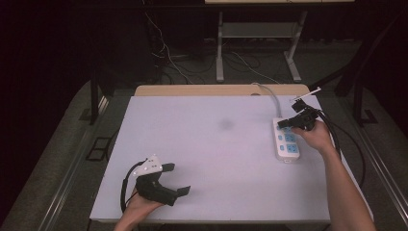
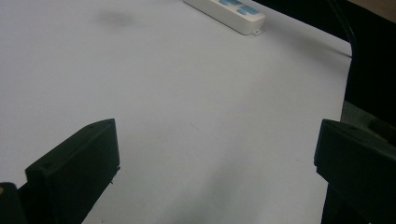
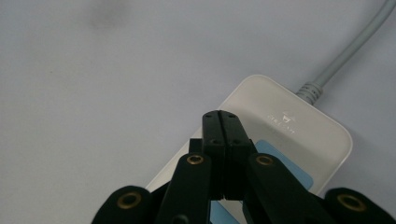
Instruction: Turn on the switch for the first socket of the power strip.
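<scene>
Left tongs [image 1: 177, 179]: rest near the tabletop's [image 1: 207, 144] near edge, left of centre, jaws spread wide, nothing between them. You keep them idle.

Power strip [image 1: 287, 140]: lies flat by the right edge, towards the far corner, its grey cord [image 1: 274, 98] running off the far edge.

Right tongs [image 3: 225, 122]: jaws pressed together, empty, tips over the strip's cord end. Step in hand looks like pressing its switch. Next: bring the closed tips straight down; a skewed push may slide the strip.
</scene>
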### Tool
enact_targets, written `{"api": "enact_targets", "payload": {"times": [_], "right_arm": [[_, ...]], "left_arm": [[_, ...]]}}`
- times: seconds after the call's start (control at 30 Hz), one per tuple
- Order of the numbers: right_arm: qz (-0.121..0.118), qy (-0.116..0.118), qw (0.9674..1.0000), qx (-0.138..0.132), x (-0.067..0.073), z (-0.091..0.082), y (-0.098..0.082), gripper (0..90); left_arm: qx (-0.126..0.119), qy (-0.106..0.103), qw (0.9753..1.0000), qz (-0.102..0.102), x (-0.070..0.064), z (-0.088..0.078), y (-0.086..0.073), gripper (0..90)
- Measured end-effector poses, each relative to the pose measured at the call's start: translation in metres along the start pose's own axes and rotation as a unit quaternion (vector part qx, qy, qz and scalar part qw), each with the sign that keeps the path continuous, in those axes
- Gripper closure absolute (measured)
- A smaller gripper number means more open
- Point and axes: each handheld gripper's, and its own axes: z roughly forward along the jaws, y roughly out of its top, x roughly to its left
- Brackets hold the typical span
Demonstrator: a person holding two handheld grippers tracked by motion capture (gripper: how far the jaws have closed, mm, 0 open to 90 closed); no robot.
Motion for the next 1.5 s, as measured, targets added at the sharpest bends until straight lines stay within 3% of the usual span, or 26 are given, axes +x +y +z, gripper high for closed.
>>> {"api": "enact_targets", "payload": {"times": [0.2, 0.6, 0.8, 0.97, 1.13, 1.23, 1.37, 1.5], "right_arm": [[0.007, 0.009, 0.9999, -0.002, -0.001, 0.004, -0.001, 89.5], [0.000, 0.006, 1.0000, -0.008, -0.001, 0.006, -0.002, 89.7], [0.000, 0.013, 0.9997, -0.021, -0.003, 0.006, -0.007, 89.9], [-0.004, 0.028, 0.9995, -0.015, -0.002, 0.008, -0.008, 90.0], [-0.005, 0.025, 0.9995, -0.020, -0.002, 0.007, -0.009, 90.0], [0.001, 0.001, 0.9998, -0.022, -0.005, 0.005, -0.008, 90.0], [0.008, 0.003, 0.9996, -0.025, -0.010, 0.003, -0.010, 90.0], [-0.003, -0.008, 0.9997, -0.023, -0.006, 0.004, -0.009, 90.0]], "left_arm": [[0.004, 0.000, 1.0000, 0.001, 0.000, 0.001, 0.000, 0.0], [0.009, 0.000, 0.9999, 0.006, -0.001, 0.002, 0.000, 0.0], [0.011, -0.001, 0.9999, 0.007, -0.001, 0.002, 0.000, 0.0], [0.011, 0.001, 0.9999, 0.006, 0.001, 0.002, 0.000, 0.0], [0.010, 0.001, 0.9999, 0.007, 0.000, 0.002, 0.000, 0.0], [0.012, 0.001, 0.9999, 0.008, 0.000, 0.002, 0.000, 0.0], [0.012, 0.001, 0.9999, 0.007, 0.001, 0.002, 0.000, 0.0], [0.013, 0.002, 0.9999, 0.005, 0.002, 0.003, 0.000, 0.0]]}}
